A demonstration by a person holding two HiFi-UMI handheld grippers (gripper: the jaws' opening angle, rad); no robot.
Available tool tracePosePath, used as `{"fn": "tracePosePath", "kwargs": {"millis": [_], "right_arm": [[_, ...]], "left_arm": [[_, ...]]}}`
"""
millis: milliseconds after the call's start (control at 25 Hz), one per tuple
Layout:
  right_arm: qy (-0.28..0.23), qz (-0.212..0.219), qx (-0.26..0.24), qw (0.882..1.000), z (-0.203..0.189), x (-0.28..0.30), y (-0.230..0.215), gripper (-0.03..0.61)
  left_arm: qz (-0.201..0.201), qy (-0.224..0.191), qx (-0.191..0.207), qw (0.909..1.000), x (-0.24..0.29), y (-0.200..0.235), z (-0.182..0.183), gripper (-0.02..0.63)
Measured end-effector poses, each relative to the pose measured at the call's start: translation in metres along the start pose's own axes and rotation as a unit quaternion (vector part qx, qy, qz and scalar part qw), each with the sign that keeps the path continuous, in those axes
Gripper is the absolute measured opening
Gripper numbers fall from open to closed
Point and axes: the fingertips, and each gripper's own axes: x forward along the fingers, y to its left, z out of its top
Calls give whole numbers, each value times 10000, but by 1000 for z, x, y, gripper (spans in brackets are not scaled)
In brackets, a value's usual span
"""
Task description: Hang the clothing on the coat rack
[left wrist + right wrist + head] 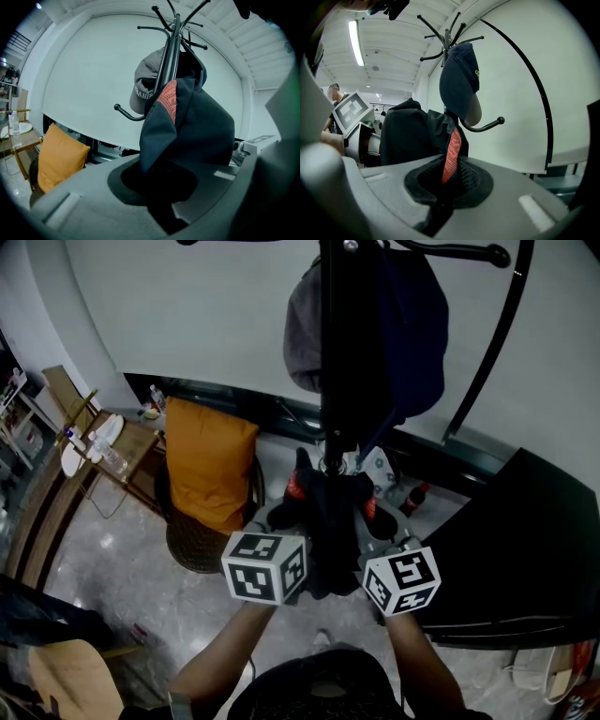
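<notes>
Between the two grippers, a dark jacket (pixel 333 521) with a red-orange strip is hanging bunched, close against the pole of the coat rack (pixel 337 352) and below the caps. The left gripper (pixel 291 514) is clamping its jaws on a fold of the jacket's dark cloth; in its own view the fabric is rising out of the jaws toward the pole. The right gripper (pixel 377 521) is pinching the jacket too, with the red-orange strip running up from between its closed jaws. Above, a grey cap (pixel 302 324) and a navy cap (pixel 417 324) are sitting on the rack's hooks. Off to the left, an orange cushion (pixel 208 460) is leaning in a round chair (pixel 199 549), and a black table (pixel 525 549) is standing to the right.
</notes>
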Motion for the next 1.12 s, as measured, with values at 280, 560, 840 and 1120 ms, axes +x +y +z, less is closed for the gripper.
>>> {"fn": "tracePosePath", "kwargs": {"millis": [280, 560, 840, 1120], "right_arm": [[118, 20, 86, 9999, -13, 1, 3, 26], [274, 29, 141, 9995, -26, 3, 4, 26], [390, 33, 176, 9991, -36, 5, 6, 26], [440, 30, 189, 9988, -41, 6, 6, 26]], "left_arm": [[37, 114, -41, 9999, 1, 3, -11, 34], [61, 254, -86, 9996, 4, 5, -22, 35], [61, 352, -96, 9993, 7, 8, -31, 34], [36, 411, -77, 9991, 10, 8, -35, 35]]}}
